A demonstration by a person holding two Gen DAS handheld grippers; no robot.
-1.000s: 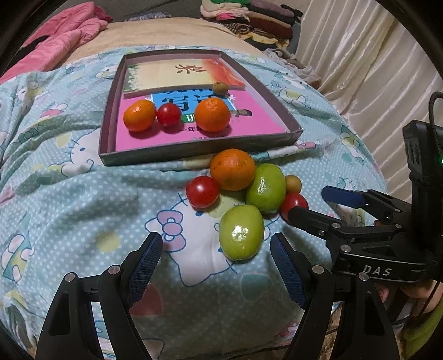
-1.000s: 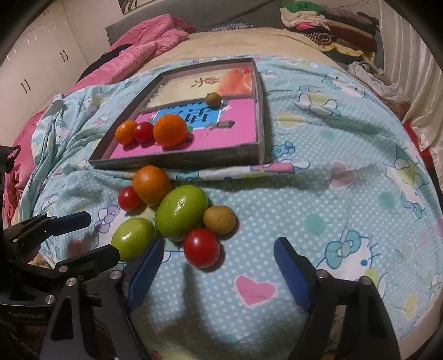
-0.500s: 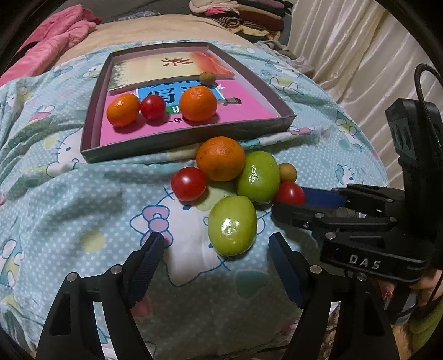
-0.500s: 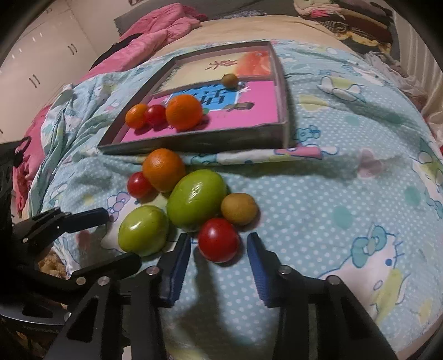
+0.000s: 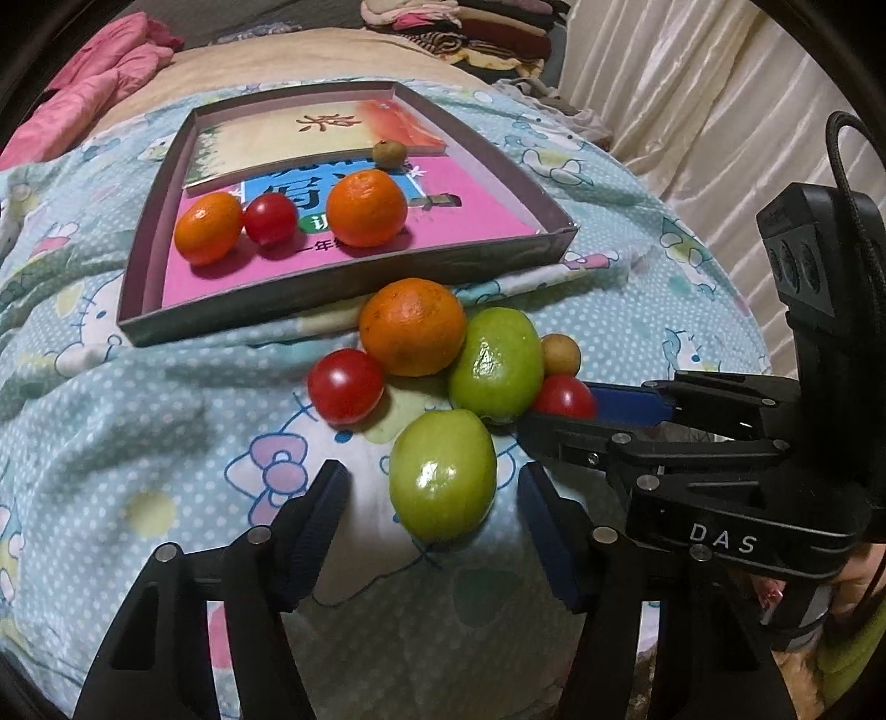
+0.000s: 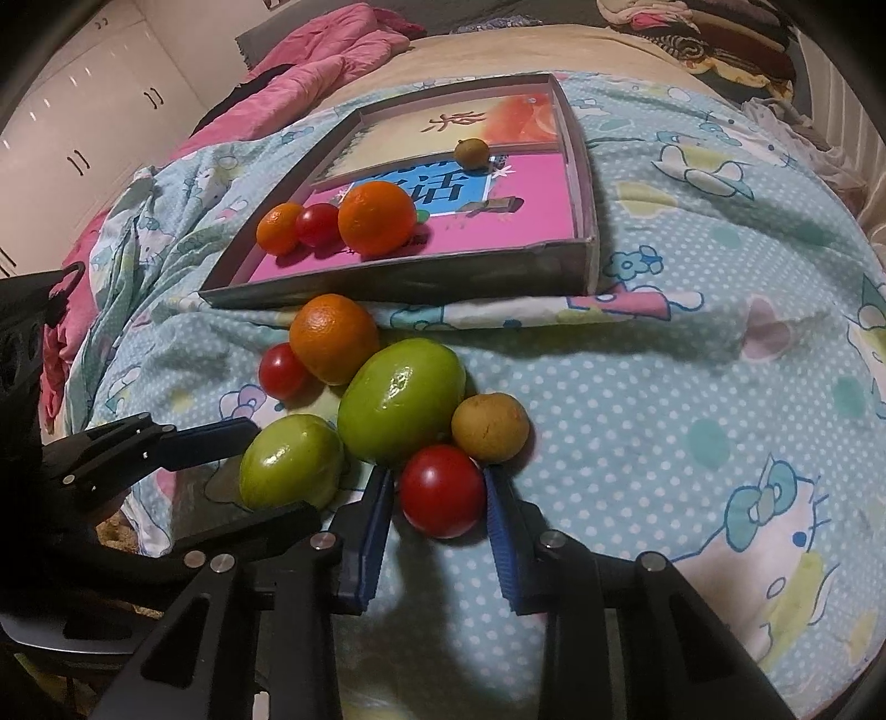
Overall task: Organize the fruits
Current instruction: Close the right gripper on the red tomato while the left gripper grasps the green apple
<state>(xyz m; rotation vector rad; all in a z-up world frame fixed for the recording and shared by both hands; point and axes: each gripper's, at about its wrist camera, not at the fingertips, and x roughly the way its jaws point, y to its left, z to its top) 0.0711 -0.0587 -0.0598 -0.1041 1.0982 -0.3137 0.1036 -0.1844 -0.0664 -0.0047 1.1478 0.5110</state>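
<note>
On the blue bedspread lies a cluster of fruit: an orange (image 5: 412,327), a red tomato (image 5: 344,386), a large green fruit (image 5: 495,363), a small brown fruit (image 6: 490,427), a second green fruit (image 5: 443,475) and a second red tomato (image 6: 442,490). My left gripper (image 5: 432,473) straddles the nearer green fruit, its jaws closing, with a gap on both sides. My right gripper (image 6: 437,476) is closing on the second tomato, pads at its sides. The shallow box (image 5: 343,307) behind holds two oranges, a tomato (image 5: 269,217) and a small brown fruit (image 5: 389,152).
The box lies on the bed just past the cluster. A pink quilt (image 6: 326,50) is bunched at the far left, folded clothes (image 5: 470,27) are stacked at the far end, and a curtain (image 5: 692,111) hangs at the right. White cupboards (image 6: 83,111) stand left.
Both grippers' jaws have narrowed, the right one from wide apart down to the tomato's sides. The left one has come in around the green fruit. Neither hand has shifted much.
</note>
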